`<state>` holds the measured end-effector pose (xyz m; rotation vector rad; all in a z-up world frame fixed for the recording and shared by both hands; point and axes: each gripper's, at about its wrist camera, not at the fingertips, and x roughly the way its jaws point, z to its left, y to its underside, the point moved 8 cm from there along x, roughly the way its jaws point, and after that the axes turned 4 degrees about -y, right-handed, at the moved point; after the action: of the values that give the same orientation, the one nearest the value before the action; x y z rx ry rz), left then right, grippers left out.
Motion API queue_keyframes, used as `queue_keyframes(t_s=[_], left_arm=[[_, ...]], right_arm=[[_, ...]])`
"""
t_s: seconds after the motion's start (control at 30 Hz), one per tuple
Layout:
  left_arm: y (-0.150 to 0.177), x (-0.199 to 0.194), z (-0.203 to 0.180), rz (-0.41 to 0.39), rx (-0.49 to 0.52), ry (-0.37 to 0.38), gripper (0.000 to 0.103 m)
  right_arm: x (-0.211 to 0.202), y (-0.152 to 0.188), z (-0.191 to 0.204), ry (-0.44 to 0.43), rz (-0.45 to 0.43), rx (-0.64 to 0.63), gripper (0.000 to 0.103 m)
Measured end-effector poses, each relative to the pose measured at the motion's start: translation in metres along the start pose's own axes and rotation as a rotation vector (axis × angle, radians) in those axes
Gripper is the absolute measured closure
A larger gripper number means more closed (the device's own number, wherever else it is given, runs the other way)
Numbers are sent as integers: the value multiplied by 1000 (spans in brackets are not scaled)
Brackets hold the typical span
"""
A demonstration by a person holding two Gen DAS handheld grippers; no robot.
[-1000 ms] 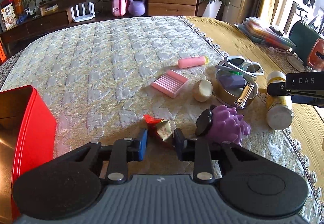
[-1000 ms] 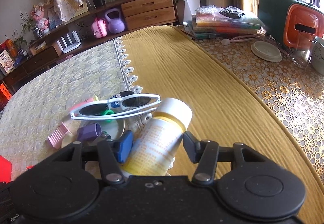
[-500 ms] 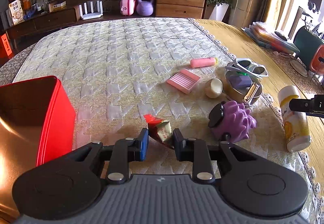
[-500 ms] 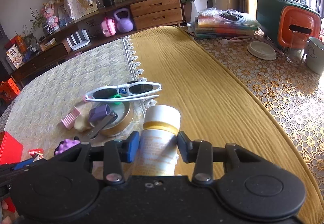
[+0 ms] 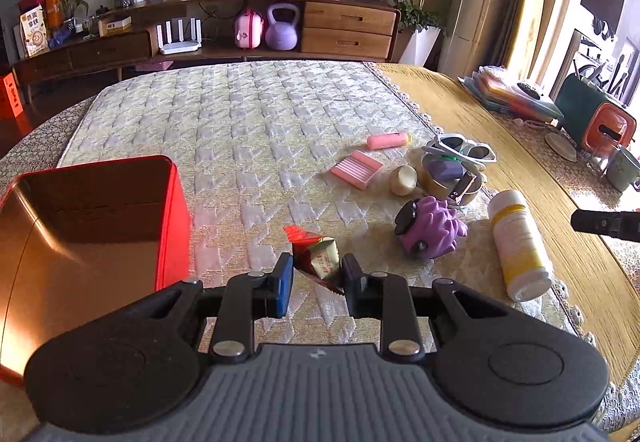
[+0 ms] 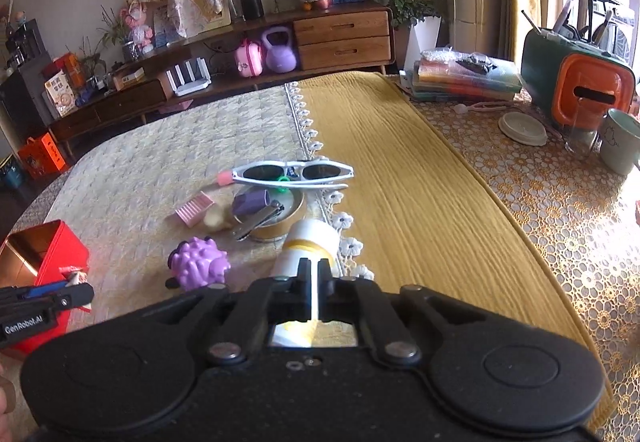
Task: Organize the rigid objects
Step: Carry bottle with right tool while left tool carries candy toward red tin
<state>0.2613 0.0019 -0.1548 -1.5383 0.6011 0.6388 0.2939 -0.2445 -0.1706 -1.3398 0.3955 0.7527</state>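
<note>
blue pads of the left gripper (image 5: 316,278) pinch a small wrapped packet (image 5: 320,254), red foil at one end and pale at the other, held clear of the quilted cloth (image 5: 240,130). it looks light and crinkly, so i judge a grip on the fat middle, as now, safer than on the foil tail, which would slip or tear. the red tin (image 5: 92,234) stands open just to its left, the likely place to drop it.

the right gripper (image 6: 315,278) has its jaws closing, nearly together, with nothing between them; the white bottle (image 6: 308,246) with the yellow band lies on its side beneath and just ahead, untouched. the bottle is stiff, smooth and round, likely to roll on the cloth edge; i would take it across the body near the yellow band, jaws square to its length, not by the cap.

further out sit the purple spiky toy (image 5: 430,230), then a round tin (image 6: 272,216) holding a purple block and nail clippers (image 6: 258,220), with white sunglasses (image 6: 296,174) resting across its rim. a pink ridged tray (image 5: 356,169), a pink tube (image 5: 388,141) and a pale round piece (image 5: 404,180) lie close by. the sunglasses look the most fragile; best taken by the frame bridge.
</note>
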Motion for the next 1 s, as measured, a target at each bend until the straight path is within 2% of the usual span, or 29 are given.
queue_keyframes(t_s=[0.13,0.17,0.2,0.27,0.5,0.6,0.7,0.87,1.0], left_arm=[[0,-12,6,-17,-13,-2,77],[0,-14,6,-17,-15,-2,77],[1,-15,7,-18,-15,-2,77],[2,-18,8,-19,-16,-5,77],[6,-21,14,-17,-18,-17,77],[8,-20,15,-12,-17,-19,77],[8,-19,17,-10,-20,-20,77],[8,-19,17,-12,-21,-18,77],[7,-25,18,-23,-20,-14,77]], right_arm=[[8,5,-6,-38,27,95,60],[11,4,-5,-43,27,105,48],[13,4,-4,-42,25,115,40],[21,3,-1,-35,39,127,37],[61,16,9,26,129,103,40],[69,19,9,47,145,96,46],[71,22,11,48,151,91,56],[65,20,12,57,144,77,57],[45,13,15,36,118,82,59]])
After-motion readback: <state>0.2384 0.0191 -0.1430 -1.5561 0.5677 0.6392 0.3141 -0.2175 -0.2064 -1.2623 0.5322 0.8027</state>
